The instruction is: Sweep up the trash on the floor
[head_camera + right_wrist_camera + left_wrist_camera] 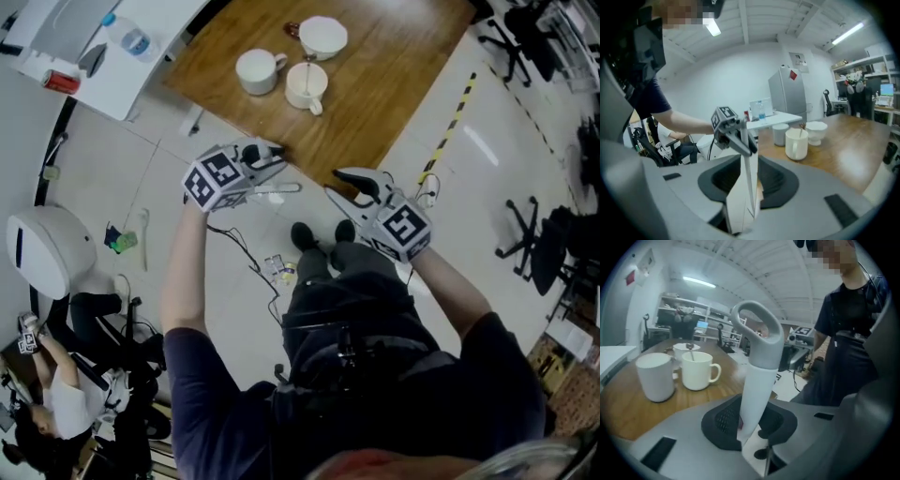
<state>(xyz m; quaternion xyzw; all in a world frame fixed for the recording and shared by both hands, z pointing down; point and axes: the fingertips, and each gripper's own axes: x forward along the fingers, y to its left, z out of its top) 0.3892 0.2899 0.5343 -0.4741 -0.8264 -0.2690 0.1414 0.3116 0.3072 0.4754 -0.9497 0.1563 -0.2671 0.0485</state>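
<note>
The jaws of the left gripper (749, 430) are closed on a white handle (757, 376) with a grey loop at its far end; I take it for the brush. The jaws of the right gripper (746, 185) clamp a thin white flat piece (737, 206), seen from its edge (probably a part of the dustpan, but I cannot say it for sure). Both grippers are held up in front of the person, near each other, by the corner of the wooden tabletop (394, 84) where three white mugs (261, 71) stand. The trash (279, 270), some small light scraps, lies on the floor (112, 178) just beside the person's shoes (302, 234), and a dark cable (246, 251) runs close to it. A small green thing (122, 241) lies further left on the floor; what it is I cannot tell.

In my judgement nothing is swept yet, and the step in hand is to bring both tools down. To do it well, the person should bend, set the flat piece with its edge tight on the floor just beside the scraps, and pull the brush toward it in short light strokes, so the scraps do not jump away. The cable should be kept outside the stroke, and both grips must be firm, because the handle looks smooth
</note>
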